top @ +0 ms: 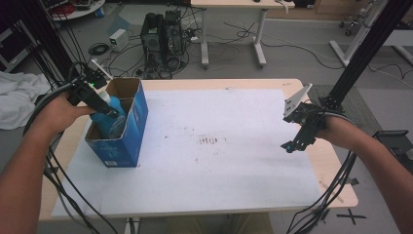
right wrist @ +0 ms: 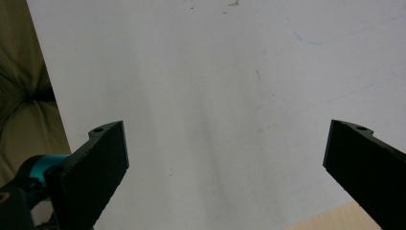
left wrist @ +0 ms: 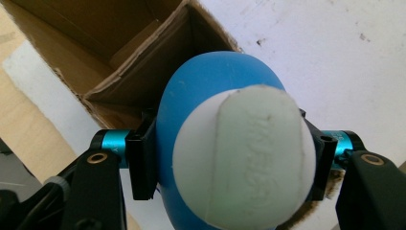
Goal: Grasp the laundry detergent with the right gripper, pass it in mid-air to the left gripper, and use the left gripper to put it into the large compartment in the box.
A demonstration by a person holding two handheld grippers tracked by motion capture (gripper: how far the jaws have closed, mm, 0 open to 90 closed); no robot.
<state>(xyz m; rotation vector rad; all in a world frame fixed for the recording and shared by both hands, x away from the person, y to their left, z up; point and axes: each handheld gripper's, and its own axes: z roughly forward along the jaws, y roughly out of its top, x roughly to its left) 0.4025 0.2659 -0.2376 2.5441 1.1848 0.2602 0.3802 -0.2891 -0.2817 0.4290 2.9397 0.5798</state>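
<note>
We see the left gripper (left wrist: 230, 158) clamped on a blue bottle (left wrist: 225, 143) above the cardboard box (top: 127, 127); the right gripper (right wrist: 225, 158) gapes wide, holding nothing.

Soft, even indoor light falls from above in the high view; the white sheet (top: 234, 161) on the counter (top: 336, 165) reads bright and flat, without glare. Shadows are faint: a weak one lies beside the blue cardboard box (top: 127, 131) at the counter's left edge. The floor beyond the far edge looks dimmer and slightly grainy.

In the left gripper view the blue bottle (left wrist: 210, 81) with its pale cap (left wrist: 244, 158) sits so close to the lens that it is soft, and the box's inner walls fall into brown shade.

In the right gripper view the black jaws are blurred at their edges, and the sheet carries a soft grey shadow streak down its middle.
</note>
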